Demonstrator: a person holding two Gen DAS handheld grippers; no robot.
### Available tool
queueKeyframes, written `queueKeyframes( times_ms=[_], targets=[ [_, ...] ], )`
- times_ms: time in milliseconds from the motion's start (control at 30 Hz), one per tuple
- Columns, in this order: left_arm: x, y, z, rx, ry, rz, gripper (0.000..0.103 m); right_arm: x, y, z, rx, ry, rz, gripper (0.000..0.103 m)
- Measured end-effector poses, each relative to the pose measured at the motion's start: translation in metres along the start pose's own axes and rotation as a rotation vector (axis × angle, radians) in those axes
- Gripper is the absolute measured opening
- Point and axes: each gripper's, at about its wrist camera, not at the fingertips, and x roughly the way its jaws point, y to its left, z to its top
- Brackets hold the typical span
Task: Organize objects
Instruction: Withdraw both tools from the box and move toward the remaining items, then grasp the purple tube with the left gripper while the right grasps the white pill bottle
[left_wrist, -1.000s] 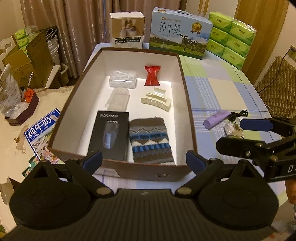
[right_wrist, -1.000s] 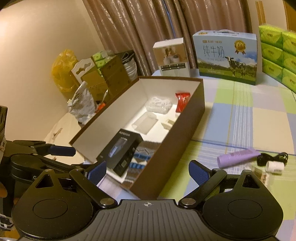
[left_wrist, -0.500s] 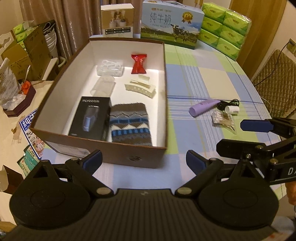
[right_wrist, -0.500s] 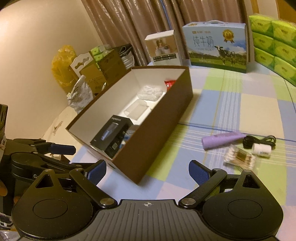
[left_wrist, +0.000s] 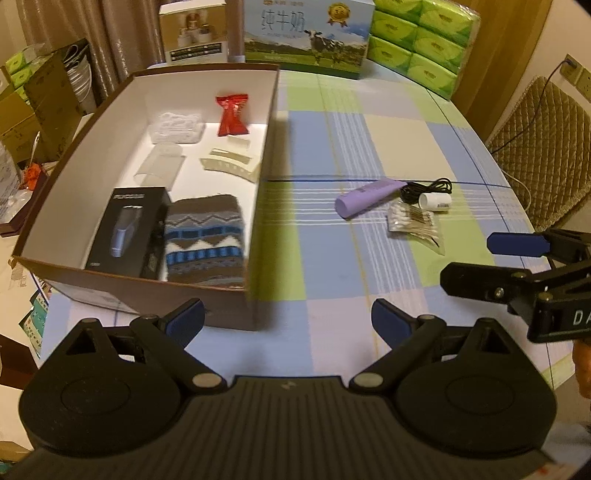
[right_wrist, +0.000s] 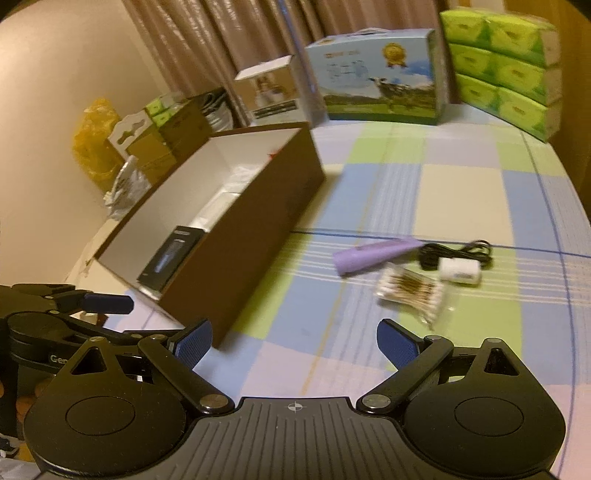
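- Your left gripper (left_wrist: 287, 320) is spread wide, nothing between the blue pads, hanging over the near table edge just past the box's near right corner.
- Your right gripper (right_wrist: 294, 340) is also wide open and empty, over the checked tablecloth (right_wrist: 461, 192), with the box's near corner just beside its left pad.
- Each gripper shows in the other's view: the right one at the right edge of the left view, the left one at the lower left of the right view.
- Brown box (left_wrist: 264, 147), white inside, sits on the left part of the table, lid off.
- Inside it, nearest you: black shaver box (left_wrist: 127, 230) and a knit patterned pouch (left_wrist: 205, 240), side by side and touching.
- Mid box: clear plastic case (left_wrist: 159, 168) and a cream hair claw (left_wrist: 231, 164).
- Far end of the box: clear plastic pack (left_wrist: 177, 127) and a red wrapped snack (left_wrist: 232, 114).
- Loose on the cloth, right of the box and well apart from it: cotton swab bag (right_wrist: 408, 288) nearest you.
- Just behind it: purple tube (right_wrist: 373, 253), a white plug (right_wrist: 460, 271) and a coiled black cable (right_wrist: 460, 249), all clustered close together.
- Far edge of the table: small white product box (left_wrist: 194, 33), milk carton case (left_wrist: 306, 35), stacked green tissue packs (left_wrist: 419, 40).
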Motion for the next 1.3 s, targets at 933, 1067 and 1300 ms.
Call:
queueKeyframes(
  times_ms=[933,1067,1300],
  targets=[
    [0.088,-0.076,0.061,0.156,-0.011,-0.068,0.082,0.008,-0.111,0.006,0.144,-0.058,-0.214,0.084],
    [0.108,-0.084,0.077,0.225,0.000,-0.059,0.078,0.019,-0.118,0.011,0.150,-0.057,-0.222,0.079],
    [0.145,-0.094,0.103,0.333,0.032,-0.058,0.068,0.042,-0.133,0.018,0.177,-0.042,-0.232,0.070]
  ],
)
